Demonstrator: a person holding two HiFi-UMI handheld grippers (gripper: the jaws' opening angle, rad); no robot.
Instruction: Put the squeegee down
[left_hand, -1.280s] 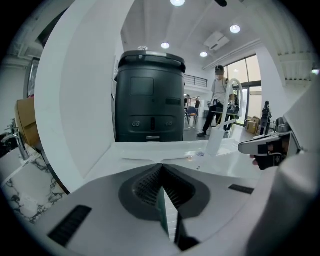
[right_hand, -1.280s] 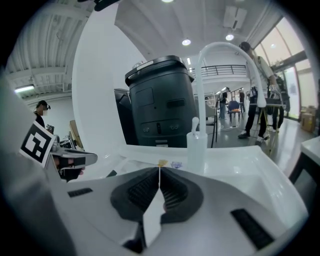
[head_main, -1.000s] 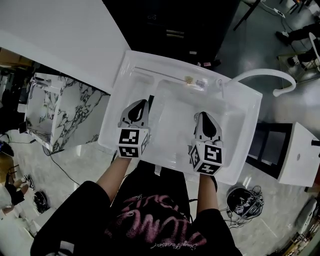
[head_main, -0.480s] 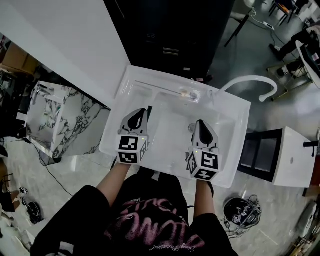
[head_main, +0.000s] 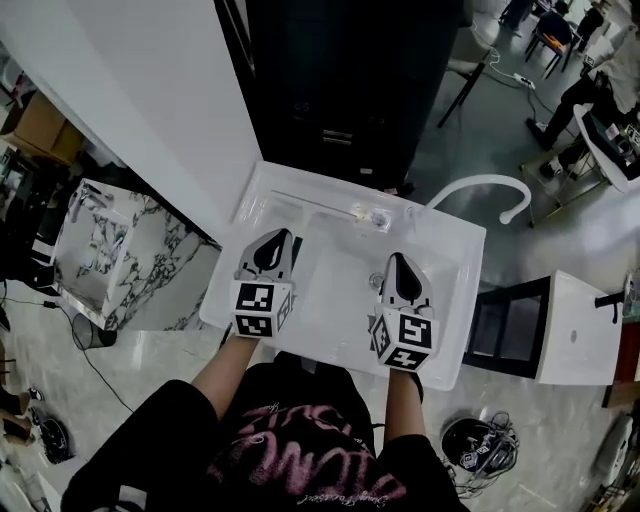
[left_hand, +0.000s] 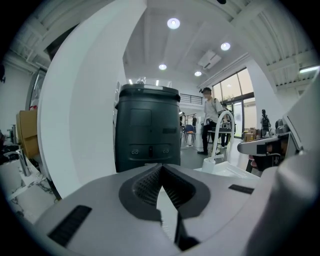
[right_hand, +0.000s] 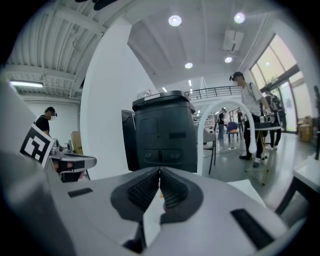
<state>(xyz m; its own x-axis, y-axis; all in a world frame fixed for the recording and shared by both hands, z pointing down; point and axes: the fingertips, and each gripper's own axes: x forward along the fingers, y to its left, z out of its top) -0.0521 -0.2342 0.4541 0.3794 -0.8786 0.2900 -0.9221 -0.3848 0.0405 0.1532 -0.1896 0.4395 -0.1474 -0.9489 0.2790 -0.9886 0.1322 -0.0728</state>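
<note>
Both grippers hang side by side over a white sink (head_main: 449, 238). The left gripper (head_main: 279, 237) is above its left ledge and the right gripper (head_main: 396, 260) above the basin. The left gripper view shows its fingers (left_hand: 145, 185) brought together at the tips with nothing between them; the right gripper view shows the same, ribbed fingers (right_hand: 145, 190) meeting on empty air. Each looks out past the sink toward a dark cabinet (left_hand: 147, 130).

The squeegee is in neither grasp. A thin dark strip (head_main: 298, 248) lies just beside the left gripper on the sink's ledge and may be it, but it is too slim and too much in shadow to tell for certain; no other view shows it. A white curved faucet (head_main: 480, 185) stands at the sink's far right corner, well apart from both grippers.

By my judgement the setting-down is already done, or all but done, since nothing is held. What remains is only to draw the grippers back and up from the sink; the left one should lift straight, so as not to knock the strip beside it off the ledge.
</note>
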